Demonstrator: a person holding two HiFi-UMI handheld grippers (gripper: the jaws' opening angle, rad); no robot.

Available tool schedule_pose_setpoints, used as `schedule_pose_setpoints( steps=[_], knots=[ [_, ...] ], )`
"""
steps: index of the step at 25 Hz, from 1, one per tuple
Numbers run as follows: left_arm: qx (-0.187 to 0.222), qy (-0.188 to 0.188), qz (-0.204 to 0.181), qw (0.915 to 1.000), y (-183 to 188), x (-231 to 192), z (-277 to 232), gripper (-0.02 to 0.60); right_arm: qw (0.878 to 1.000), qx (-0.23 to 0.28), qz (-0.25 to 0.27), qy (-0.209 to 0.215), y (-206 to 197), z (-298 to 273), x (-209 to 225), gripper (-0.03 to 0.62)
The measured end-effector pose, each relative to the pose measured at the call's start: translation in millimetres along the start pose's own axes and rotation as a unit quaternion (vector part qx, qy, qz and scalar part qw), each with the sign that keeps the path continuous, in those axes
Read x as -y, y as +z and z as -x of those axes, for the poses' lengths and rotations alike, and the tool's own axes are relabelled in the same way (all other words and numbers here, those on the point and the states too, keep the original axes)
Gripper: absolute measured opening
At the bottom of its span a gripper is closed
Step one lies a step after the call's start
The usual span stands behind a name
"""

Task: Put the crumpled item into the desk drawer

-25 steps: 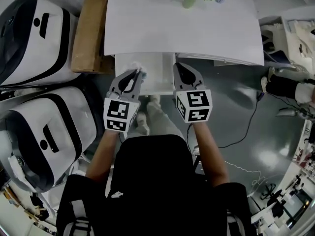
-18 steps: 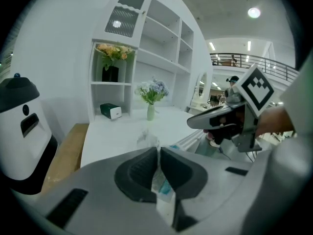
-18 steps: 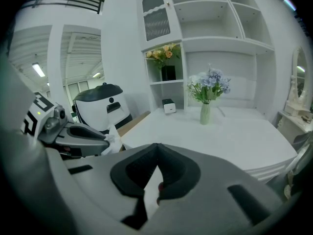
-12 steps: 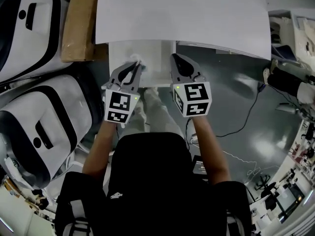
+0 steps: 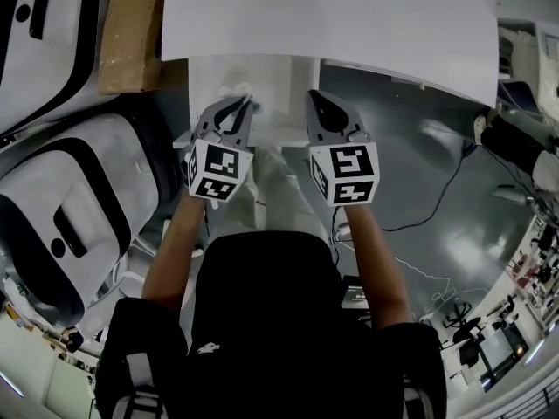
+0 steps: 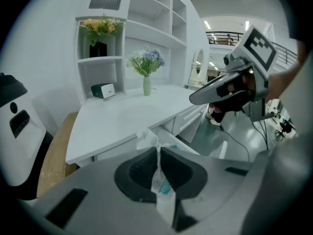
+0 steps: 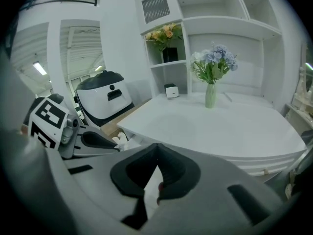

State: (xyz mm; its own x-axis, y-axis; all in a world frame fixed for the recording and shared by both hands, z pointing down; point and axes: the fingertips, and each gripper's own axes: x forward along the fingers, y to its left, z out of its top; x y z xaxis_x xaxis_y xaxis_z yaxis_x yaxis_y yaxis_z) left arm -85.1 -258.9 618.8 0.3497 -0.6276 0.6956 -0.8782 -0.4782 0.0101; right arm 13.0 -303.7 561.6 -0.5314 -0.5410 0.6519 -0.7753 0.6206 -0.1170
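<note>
The crumpled item [image 5: 243,92] is a white wad with a teal patch. My left gripper [image 5: 238,105] is shut on it, just above the near part of the open desk drawer [image 5: 279,85]. In the left gripper view the crumpled item [image 6: 161,190] is pinched between the jaws of the left gripper [image 6: 158,151] and sticks out past their tips, with the drawer [image 6: 171,137] right behind. My right gripper [image 5: 314,99] hovers beside the drawer's right edge. In its own view the right gripper [image 7: 156,153] is shut with nothing held. That view also shows the left gripper [image 7: 117,148] and the wad [image 7: 120,140].
The white desk [image 5: 332,16] runs along the far side, with a vase of flowers [image 7: 211,94] and shelves behind. Large white machines with black bands [image 5: 61,199] and a brown box [image 5: 131,33] crowd the left. A cable [image 5: 437,208] trails over the grey floor at right.
Both grippers have edged forward toward the desk, and the desk and drawer now lie closer in the head view. The left gripper keeps its hold on the wad.
</note>
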Motion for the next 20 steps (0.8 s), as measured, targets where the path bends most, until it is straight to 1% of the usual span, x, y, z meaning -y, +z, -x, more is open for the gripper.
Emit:
schedule_pose_setpoints(
  steps=[2,4,6,13,16,18,20],
  knots=[
    [-0.016,0.007,-0.016,0.9997,-10,-2,-9,0.021,1.000,-0.007,-0.003,0.003,-7,-4,1,-0.005],
    [-0.033,0.014,-0.043,0.9984,-20,-4,-19,0.021,1.000,-0.013,-0.008,0.006,-14,-8,2,-0.005],
    [-0.048,0.011,-0.058,0.9971,-30,-3,-29,0.021,1.000,-0.018,-0.011,0.009,-22,-13,3,-0.005],
    [-0.084,-0.008,-0.064,0.9943,-53,0,-54,0.021,0.999,-0.036,-0.018,0.019,-43,-24,4,-0.005],
    [-0.103,-0.013,-0.074,0.9918,-63,-1,-64,0.021,0.999,-0.044,-0.018,0.023,-51,-28,3,-0.005],
    [-0.116,-0.026,-0.073,0.9902,-67,1,-71,0.021,0.998,-0.050,-0.015,0.026,-56,-31,2,-0.005],
    [-0.128,-0.050,-0.054,0.9890,-68,3,-78,0.021,0.998,-0.055,-0.013,0.030,-59,-36,5,-0.005]
  ],
)
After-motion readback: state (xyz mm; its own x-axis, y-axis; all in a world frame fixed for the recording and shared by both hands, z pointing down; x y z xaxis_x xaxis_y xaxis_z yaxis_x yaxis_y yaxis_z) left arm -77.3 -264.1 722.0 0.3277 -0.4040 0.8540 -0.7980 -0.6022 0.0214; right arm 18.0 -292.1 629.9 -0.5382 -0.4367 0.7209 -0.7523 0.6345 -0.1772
